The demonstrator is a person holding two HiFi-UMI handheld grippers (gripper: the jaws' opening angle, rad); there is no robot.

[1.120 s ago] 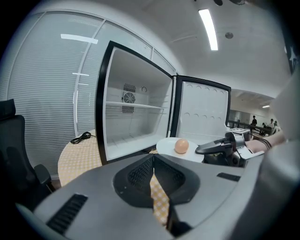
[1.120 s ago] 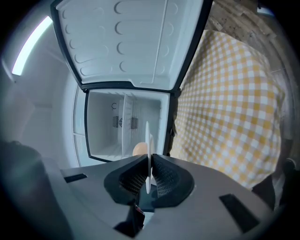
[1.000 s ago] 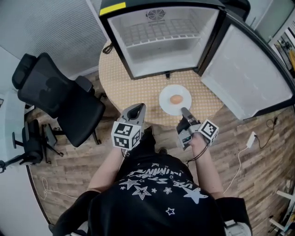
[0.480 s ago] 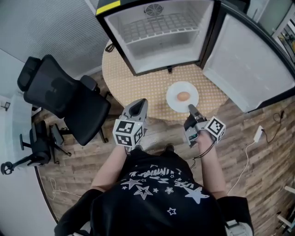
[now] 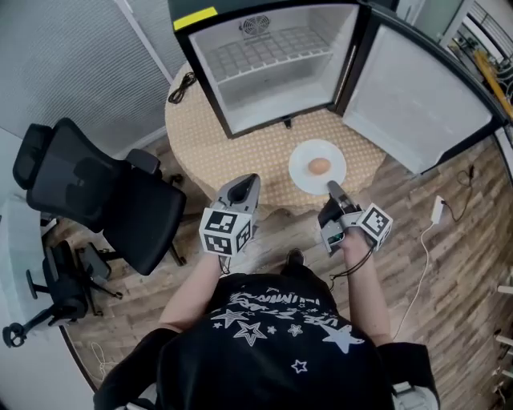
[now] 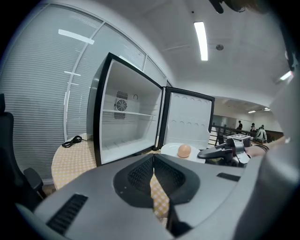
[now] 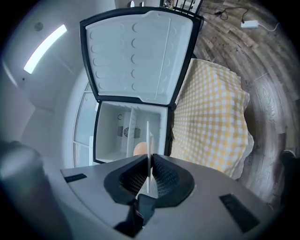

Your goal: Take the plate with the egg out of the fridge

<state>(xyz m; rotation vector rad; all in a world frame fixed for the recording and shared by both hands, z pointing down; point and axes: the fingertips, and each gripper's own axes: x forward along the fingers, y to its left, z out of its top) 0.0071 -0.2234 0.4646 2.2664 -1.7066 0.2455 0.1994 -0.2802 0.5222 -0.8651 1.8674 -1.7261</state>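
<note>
Right gripper (image 5: 330, 189) jaws clamped on rim of plate (image 5: 303, 171), egg (image 5: 319, 166) just beyond jaw tips, left gripper (image 5: 245, 184) jaws together, empty, open fridge (image 5: 264, 72) ahead.

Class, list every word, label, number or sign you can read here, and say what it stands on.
Nothing here can be quoted.
T-shirt: white lettering among stars, too distorted to read.
Yellow label on the fridge: blank, or print too small to tell.
Marker cube on the left gripper, and another on the right gripper: square patterns only, no words.
</note>
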